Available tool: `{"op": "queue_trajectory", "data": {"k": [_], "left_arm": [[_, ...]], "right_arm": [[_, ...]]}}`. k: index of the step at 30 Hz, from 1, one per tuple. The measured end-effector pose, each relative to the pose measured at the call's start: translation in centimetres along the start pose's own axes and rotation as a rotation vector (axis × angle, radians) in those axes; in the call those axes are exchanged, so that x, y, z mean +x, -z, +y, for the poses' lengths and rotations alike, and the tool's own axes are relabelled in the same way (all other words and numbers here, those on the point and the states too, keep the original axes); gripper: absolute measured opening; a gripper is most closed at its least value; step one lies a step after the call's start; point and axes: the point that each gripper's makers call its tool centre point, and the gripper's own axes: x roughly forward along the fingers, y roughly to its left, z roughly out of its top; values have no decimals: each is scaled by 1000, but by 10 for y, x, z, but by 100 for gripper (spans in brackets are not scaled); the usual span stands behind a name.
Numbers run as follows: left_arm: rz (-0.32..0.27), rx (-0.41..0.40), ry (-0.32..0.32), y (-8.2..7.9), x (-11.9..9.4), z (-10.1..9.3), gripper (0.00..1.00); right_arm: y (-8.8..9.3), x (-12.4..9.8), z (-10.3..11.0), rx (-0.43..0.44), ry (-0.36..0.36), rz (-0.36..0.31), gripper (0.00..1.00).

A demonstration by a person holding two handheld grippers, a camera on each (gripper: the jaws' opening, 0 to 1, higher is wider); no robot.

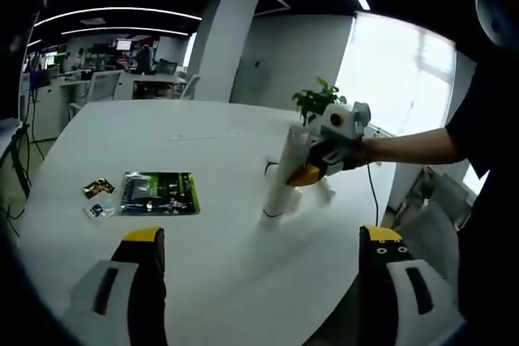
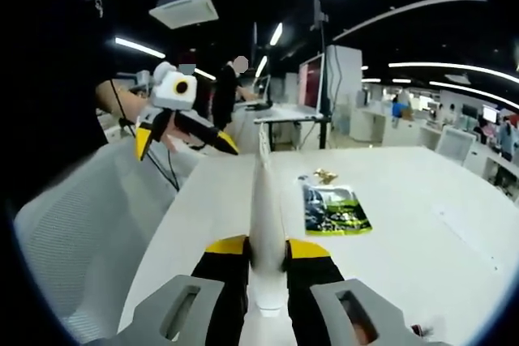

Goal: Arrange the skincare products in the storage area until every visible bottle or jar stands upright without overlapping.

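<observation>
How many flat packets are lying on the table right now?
3: a large green packet mid-table, plus a small brown sachet and a small blue-and-white sachet just beside it. More may be hidden behind the white tube.

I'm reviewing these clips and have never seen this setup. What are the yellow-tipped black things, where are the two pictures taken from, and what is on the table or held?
No robot here: a person holds a hand-operated gripper in each hand, and a fisheye camera rides on each one. The left gripper view looks along the left gripper, whose yellow-tipped fingers stand apart with nothing between them. It also shows the right gripper across the white table, closed on a tall white tube that stands tilted. The right gripper view shows that same tube between its own fingers. On the table lie a green packet and small sachets beside it.
</observation>
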Motion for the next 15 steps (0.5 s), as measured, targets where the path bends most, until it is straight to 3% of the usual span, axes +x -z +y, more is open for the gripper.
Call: {"op": "queue_trajectory", "data": {"k": [15], "left_arm": [[-1,4,-1,-1,-1,-1,91]], "right_arm": [[2,-1,-3,12,14,18,10]]}}
